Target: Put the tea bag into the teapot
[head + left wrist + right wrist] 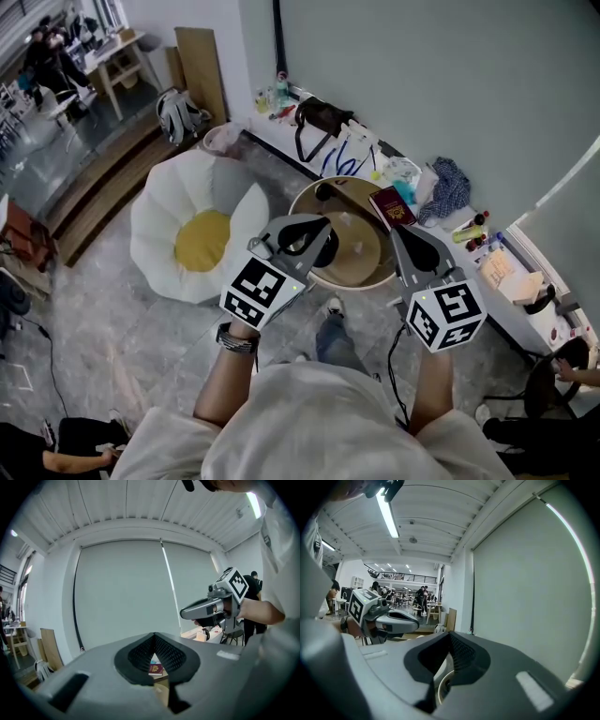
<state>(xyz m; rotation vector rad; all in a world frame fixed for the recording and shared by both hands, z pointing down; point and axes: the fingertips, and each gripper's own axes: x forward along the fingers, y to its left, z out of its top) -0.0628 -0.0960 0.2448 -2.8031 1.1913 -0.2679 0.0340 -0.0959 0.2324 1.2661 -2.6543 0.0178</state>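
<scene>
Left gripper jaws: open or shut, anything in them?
Shut and empty. In its own view, the left gripper shows its jaw tips meeting; through the gap below them only a red booklet beyond is seen.

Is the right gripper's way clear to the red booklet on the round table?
Likely yes. The right gripper, jaws shut and empty, hovers above the round table near the red booklet, which lies uncovered; nothing shows between them.

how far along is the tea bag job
Done: nothing visible. In hand: the left gripper and right gripper hang above the round table, jaws together on nothing. Left: everything; I can't pick out a tea bag or teapot, only a red booklet on the table.
</scene>
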